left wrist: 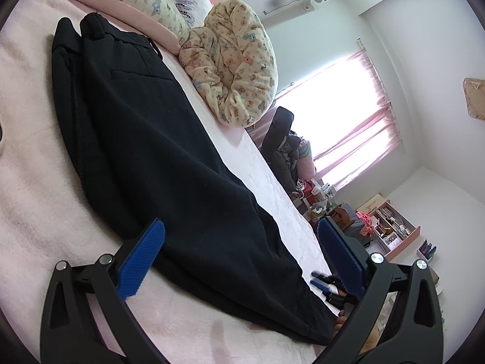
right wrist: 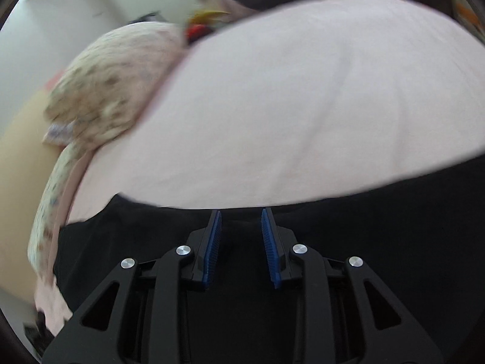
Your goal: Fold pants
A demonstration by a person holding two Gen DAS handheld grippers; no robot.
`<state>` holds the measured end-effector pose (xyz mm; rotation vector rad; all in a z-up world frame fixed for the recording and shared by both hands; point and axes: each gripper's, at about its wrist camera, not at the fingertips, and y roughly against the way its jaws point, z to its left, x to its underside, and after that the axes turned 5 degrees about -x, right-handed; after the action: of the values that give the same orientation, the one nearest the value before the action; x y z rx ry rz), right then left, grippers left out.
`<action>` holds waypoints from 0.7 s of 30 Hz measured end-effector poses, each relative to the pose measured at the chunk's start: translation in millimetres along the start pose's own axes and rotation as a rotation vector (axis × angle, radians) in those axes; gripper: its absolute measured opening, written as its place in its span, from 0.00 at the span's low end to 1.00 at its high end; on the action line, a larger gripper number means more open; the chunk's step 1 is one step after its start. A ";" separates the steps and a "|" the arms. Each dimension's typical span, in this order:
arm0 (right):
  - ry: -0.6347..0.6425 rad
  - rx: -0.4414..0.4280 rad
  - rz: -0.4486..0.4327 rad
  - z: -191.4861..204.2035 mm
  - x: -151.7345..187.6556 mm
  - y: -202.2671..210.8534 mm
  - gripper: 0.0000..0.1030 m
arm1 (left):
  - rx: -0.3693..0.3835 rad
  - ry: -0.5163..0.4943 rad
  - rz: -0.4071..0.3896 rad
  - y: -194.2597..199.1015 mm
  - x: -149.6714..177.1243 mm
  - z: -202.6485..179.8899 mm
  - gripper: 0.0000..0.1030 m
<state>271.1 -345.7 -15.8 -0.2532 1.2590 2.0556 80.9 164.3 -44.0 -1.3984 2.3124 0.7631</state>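
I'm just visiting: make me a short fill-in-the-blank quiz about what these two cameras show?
1. The pants are ____ in colour.
2. They lie on a ____ bed cover.
3. The left tool has its fingers spread ____.
4. The ribbed pads on the right tool are ____.

Missing words: black; pink; open; blue

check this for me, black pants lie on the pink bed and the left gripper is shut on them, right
Not quite. The black pants do lie on the pink bed, but the left gripper is open, its fingers wide apart and holding nothing, as the left wrist view shows.
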 end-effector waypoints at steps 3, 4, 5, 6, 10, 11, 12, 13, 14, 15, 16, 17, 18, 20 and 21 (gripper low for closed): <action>-0.134 0.042 0.032 -36.2 -3.7 -0.2 0.12 | 0.003 -0.003 0.004 0.3 0.1 -0.5 0.98; -0.166 0.039 0.004 -40.2 -0.2 10.0 0.13 | 0.006 -0.006 0.005 0.9 0.1 -0.8 0.98; -0.180 0.030 -0.026 -40.5 3.8 21.8 0.13 | 0.007 -0.008 0.007 1.0 -0.4 -1.7 0.98; -0.166 -0.001 -0.045 -39.2 10.0 34.7 0.13 | 0.008 -0.008 0.017 0.7 -1.4 -3.0 0.98; 0.017 -0.147 -0.035 -25.5 59.9 87.6 0.59 | 0.036 0.032 0.078 12.5 -22.6 -12.7 0.98; 0.050 -0.170 -0.045 -25.2 72.5 95.2 0.87 | 0.040 0.041 0.093 14.1 -31.6 -12.9 0.98; 0.096 -0.212 -0.072 -24.8 96.7 107.8 0.89 | 0.019 0.050 0.119 14.1 -41.6 -11.9 0.98; 0.124 -0.250 -0.082 -27.4 112.7 113.4 0.89 | -0.034 0.084 0.162 13.4 -58.2 -7.0 0.98; 0.138 -0.281 -0.079 -30.5 125.0 115.0 0.88 | -0.050 0.104 0.182 13.9 -67.5 -3.7 0.98; 0.132 -0.320 -0.083 -38.7 137.3 113.8 0.87 | -0.068 0.129 0.201 14.6 -78.9 0.8 0.98; 0.104 -0.360 -0.091 -49.0 146.2 111.5 0.83 | -0.082 0.155 0.211 16.3 -91.5 5.8 0.98; 0.071 -0.391 -0.109 -58.3 150.1 111.6 0.81 | -0.088 0.185 0.223 18.0 -108.8 12.2 0.98; 0.052 -0.416 -0.125 -62.9 148.4 114.0 0.81 | -0.101 0.197 0.228 18.3 -116.4 15.0 0.98; 0.029 -0.446 -0.155 -70.7 150.0 118.1 0.81 | -0.173 0.203 0.246 15.2 -136.0 19.5 0.98; 0.022 -0.443 -0.142 -73.4 151.3 114.3 0.81 | -0.210 0.204 0.244 14.6 -143.1 20.9 0.98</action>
<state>71.6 -369.4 -47.8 -0.5523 0.7586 2.1893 134.2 283.7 19.5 -1.3481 2.6616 1.0012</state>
